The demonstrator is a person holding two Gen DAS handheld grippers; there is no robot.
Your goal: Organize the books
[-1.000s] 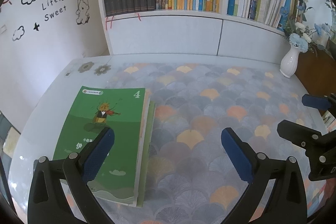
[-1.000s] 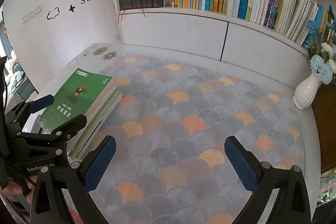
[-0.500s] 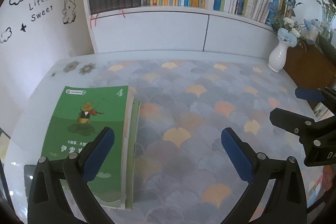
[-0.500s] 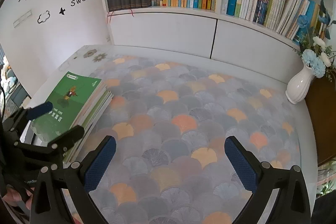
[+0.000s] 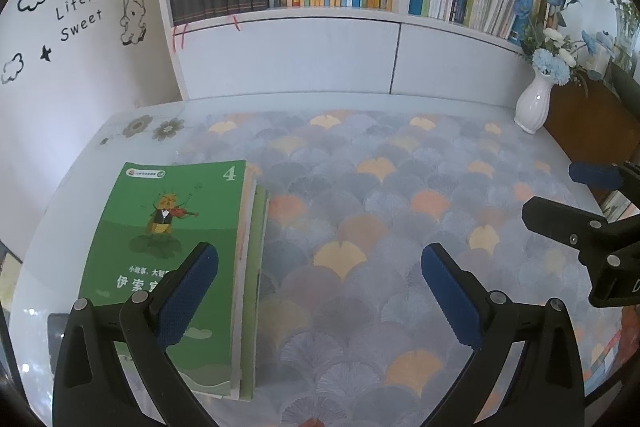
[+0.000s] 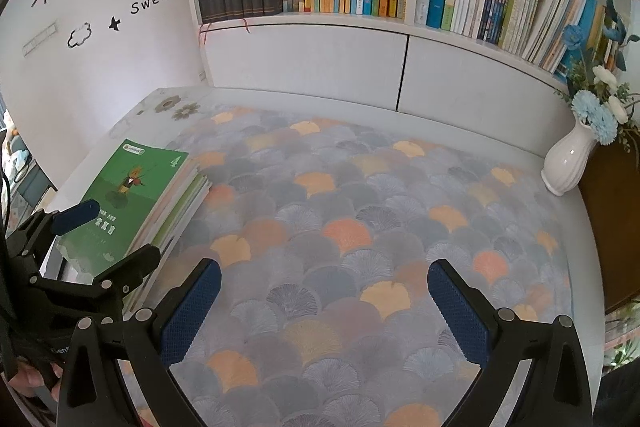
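left tool (image 5: 318,285): jaws spread wide, holding nothing | right tool (image 6: 324,303): jaws spread wide, holding nothing

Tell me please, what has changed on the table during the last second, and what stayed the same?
Both cameras shifted a little, so the left gripper and the right gripper moved slightly; the direction is hard to tell. Nothing was taken or released. Both grippers stay open and empty. The stack of books with the green one on top lies as before, and the white vase has not moved.

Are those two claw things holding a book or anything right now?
Nothing is held. The left gripper and right gripper are both open, hovering above the table; the green book lies untouched.
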